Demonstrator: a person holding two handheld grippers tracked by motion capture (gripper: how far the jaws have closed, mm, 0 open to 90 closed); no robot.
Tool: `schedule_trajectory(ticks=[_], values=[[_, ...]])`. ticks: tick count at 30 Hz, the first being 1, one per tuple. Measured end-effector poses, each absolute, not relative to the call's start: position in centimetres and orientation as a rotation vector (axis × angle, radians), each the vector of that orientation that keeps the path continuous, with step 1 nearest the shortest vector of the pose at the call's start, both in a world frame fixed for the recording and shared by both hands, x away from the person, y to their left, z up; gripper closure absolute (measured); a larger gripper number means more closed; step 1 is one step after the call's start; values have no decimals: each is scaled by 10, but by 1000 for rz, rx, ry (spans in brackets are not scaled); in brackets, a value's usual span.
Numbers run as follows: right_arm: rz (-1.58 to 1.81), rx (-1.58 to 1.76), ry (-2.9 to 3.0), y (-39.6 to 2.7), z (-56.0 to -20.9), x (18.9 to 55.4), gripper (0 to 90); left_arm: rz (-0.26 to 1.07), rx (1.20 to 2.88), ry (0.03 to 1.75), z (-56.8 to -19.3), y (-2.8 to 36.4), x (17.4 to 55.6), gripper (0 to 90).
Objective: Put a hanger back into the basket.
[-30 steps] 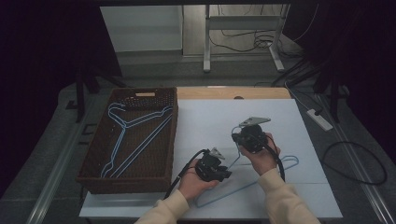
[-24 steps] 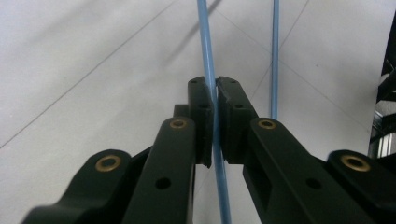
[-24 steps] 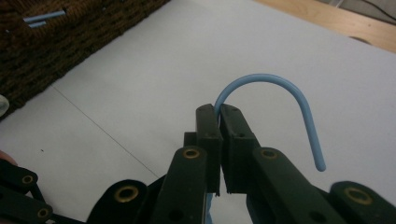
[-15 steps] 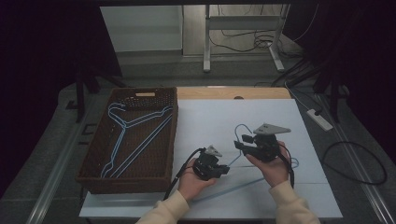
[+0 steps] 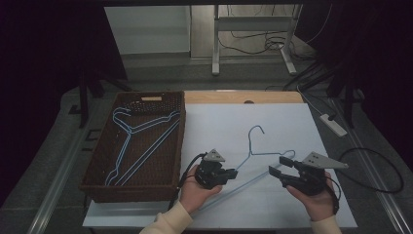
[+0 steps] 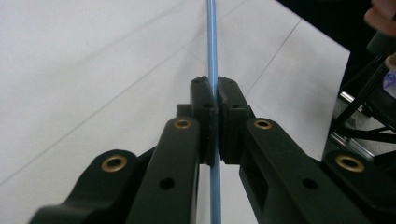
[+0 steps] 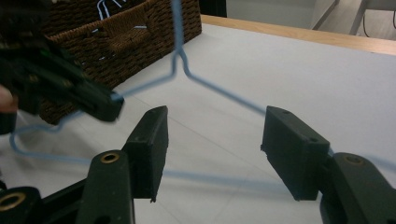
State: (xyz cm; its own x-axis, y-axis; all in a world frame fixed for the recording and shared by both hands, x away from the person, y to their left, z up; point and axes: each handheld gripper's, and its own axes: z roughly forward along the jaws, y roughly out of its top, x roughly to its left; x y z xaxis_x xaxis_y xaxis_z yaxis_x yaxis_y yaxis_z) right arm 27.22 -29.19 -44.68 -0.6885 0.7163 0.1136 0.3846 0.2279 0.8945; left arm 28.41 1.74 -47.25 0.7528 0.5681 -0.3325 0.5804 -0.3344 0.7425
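Already my left gripper (image 5: 233, 172) was clamped on one slanted arm of the blue wire hanger (image 5: 253, 155), the thin wire pinched tight between its pads (image 6: 204, 109); my right gripper (image 5: 277, 165) had just been opening, its jaws standing well apart with nothing pressed between them, though a run of the hanger's wire passed behind them in the right gripper view (image 7: 215, 95). The hanger lay tilted over the white table sheet (image 5: 272, 122), its hook pointing away from me toward the far edge, the near end raised in my left grip and the bottom bar trailing down toward my left hand (image 5: 195, 192); whether the far shoulder touched the sheet I could not tell. To my left stood the wicker basket (image 5: 180, 126), with other blue hangers (image 5: 131, 146) lying flat inside it; I judged those to be the finished part of the work. This hanger was well apart from the basket's rim, so the job looked perhaps half done; what remained, as I read it, was to carry this one leftward over the wall of the basket, lower it onto the others and let go. My right hand (image 5: 316, 192) rested low beside the hanger's far shoulder, free.
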Motion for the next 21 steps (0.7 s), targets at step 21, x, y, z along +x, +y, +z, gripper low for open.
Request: schedule_trajectory(ticks=[21], values=[[1360,1074,2231,-311,-475,277,377,157,1809,854,-372,122,266,869]])
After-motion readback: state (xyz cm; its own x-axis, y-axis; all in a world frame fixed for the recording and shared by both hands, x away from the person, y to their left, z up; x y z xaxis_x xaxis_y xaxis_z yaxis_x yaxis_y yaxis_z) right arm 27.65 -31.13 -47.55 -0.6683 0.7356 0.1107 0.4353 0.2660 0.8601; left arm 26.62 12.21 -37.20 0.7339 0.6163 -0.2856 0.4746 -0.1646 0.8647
